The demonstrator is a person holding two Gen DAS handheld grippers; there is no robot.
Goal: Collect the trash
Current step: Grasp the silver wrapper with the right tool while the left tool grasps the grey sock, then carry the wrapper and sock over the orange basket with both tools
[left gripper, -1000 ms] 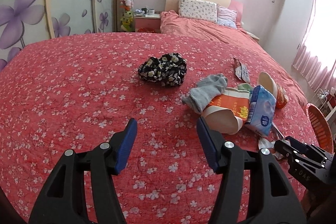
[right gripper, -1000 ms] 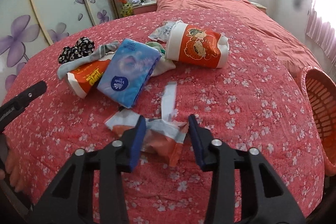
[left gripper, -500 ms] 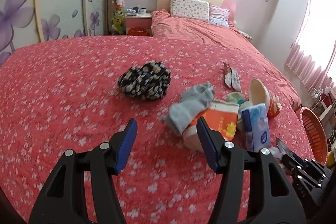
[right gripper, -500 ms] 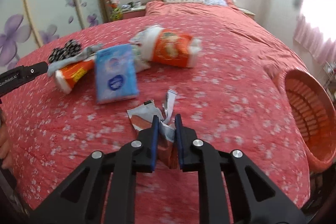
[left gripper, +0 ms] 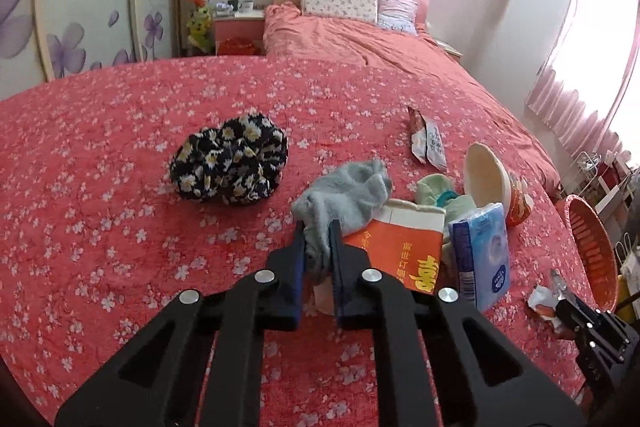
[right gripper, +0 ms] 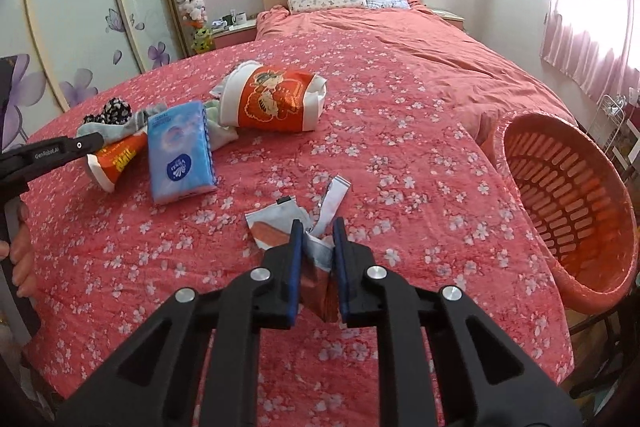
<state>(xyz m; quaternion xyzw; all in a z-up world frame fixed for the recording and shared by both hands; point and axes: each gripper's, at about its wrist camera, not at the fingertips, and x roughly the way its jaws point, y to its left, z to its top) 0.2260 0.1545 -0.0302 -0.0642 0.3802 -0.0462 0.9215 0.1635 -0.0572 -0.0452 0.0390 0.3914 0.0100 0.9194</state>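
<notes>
Each hand-held gripper [left gripper: 318,251] has black plastic arms, silver screws and blue finger pads [right gripper: 297,259]

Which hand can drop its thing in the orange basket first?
Probably the right. The right gripper is shut on the torn wrapper, with the orange basket close beside it. The left gripper pinches a grey sock, farther away.

Basket [left gripper: 592,251] cut by right edge; wrapper [right gripper: 316,267] partly behind gripper pads
</notes>
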